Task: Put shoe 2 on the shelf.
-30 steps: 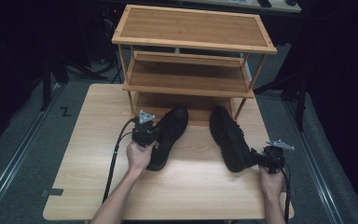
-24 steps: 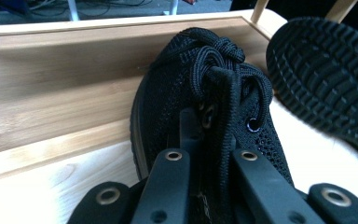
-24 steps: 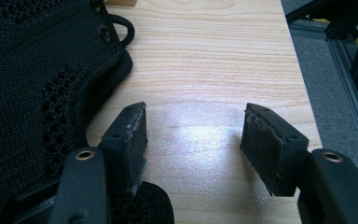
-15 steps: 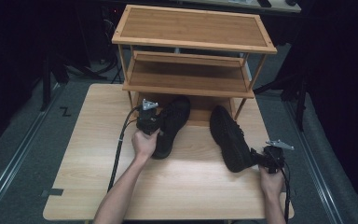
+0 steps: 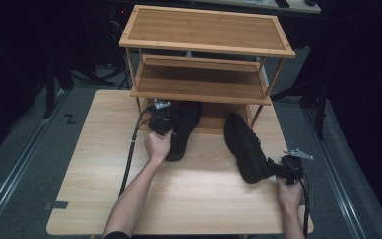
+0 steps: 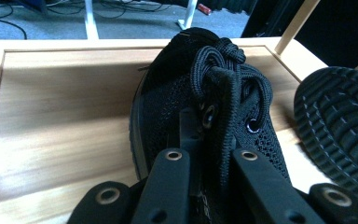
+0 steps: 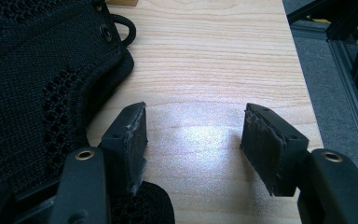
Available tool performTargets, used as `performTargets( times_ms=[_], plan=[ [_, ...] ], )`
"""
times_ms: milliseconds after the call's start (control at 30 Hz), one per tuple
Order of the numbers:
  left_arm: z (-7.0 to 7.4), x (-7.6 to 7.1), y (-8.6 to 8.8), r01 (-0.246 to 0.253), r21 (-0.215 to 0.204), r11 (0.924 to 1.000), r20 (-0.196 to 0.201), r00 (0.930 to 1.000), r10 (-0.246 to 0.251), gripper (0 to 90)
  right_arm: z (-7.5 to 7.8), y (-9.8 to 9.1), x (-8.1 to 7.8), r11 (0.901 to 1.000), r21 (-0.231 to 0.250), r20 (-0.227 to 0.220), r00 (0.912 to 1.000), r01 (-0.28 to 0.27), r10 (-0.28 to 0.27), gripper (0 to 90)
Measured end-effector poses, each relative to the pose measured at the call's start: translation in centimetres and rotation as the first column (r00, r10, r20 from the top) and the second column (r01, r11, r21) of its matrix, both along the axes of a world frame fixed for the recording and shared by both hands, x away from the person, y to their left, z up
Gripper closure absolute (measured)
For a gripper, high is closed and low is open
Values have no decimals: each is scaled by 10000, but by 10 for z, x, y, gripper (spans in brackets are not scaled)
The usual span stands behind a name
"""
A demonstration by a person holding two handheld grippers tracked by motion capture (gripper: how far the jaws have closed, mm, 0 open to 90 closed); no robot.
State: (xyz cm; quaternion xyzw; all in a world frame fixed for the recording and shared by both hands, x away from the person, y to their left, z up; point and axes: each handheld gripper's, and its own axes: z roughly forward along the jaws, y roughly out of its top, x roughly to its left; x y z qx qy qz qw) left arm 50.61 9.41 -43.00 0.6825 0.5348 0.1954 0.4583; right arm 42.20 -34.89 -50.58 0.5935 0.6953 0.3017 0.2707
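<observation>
My left gripper [image 5: 171,118] is shut on the lace and tongue area of a black mesh shoe [image 5: 185,128], whose toe reaches under the wooden shoe rack [image 5: 204,89]. In the left gripper view the jaws pinch the shoe [image 6: 177,93] just below its knotted laces, over the rack's lowest board [image 6: 60,112]. A second black shoe [image 5: 243,147] lies on its side on the table to the right, sole facing left. My right gripper [image 5: 274,168] is at that shoe's heel end, open; in the right gripper view bare table lies between its jaws [image 7: 193,135], with the shoe [image 7: 32,84] against the left jaw.
The three-tier rack stands at the table's far edge, with its upper shelves bare. The light wood table [image 5: 194,199] has open room in front. Its right edge [image 7: 303,93] runs close beside my right gripper. The second shoe's sole [image 6: 340,121] is near the held shoe.
My left hand has carried the held shoe forward, so its toe now sits under the rack. The right hand and the second shoe have stayed put.
</observation>
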Motion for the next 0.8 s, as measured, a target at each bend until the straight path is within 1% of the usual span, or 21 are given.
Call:
performTargets(
  times_ms=[67, 167, 267, 333, 400, 467, 500, 633, 667, 800],
  plan=[
    [0, 6, -1, -176, -92, 9998, 27, 9998, 177, 884, 0, 0, 0, 10000, -5, 1, 10000, -3, 3, 407],
    [1, 10, -2, -272, -169, 9995, 25, 9996, 273, 884, 0, 0, 0, 10000, -7, -1, 10000, -5, 5, 406],
    [3, 18, -7, -442, -308, 9985, 170, 9989, 447, 883, 0, 0, 0, 10000, -11, -3, 10000, -7, 7, 407],
    [3, 20, -8, -492, -317, 9983, 228, 9985, 499, 883, 0, 1, 0, 10000, -7, -14, 10000, 11, -11, 406],
    [3, 26, -12, -698, -336, 9970, 374, 9968, 711, 883, 0, 1, 0, 10000, -12, -19, 10000, 15, -15, 406],
    [3, 27, -14, -756, -344, 9965, 430, 9961, 771, 883, 0, 1, 0, 10000, -10, -20, 10000, 20, -20, 406],
    [2, 30, -16, -879, -333, 9956, 522, 9946, 895, 883, 0, 1, 0, 10000, -14, -17, 10000, 24, -24, 406],
    [0, 34, -18, -966, -328, 9948, 600, 9933, 984, 882, 0, 1, 0, 10000, -24, -13, 10000, 14, -14, 406],
    [-2, 36, -20, -1011, -323, 9944, 675, 9924, 1031, 882, 0, 1, 0, 10000, -28, -13, 10000, -21, 21, 406],
    [-6, 38, -22, -1144, -255, 9931, 732, 9906, 1160, 882, 0, 2, 0, 10000, -15, -3, 10000, -72, 72, 406]
  ],
)
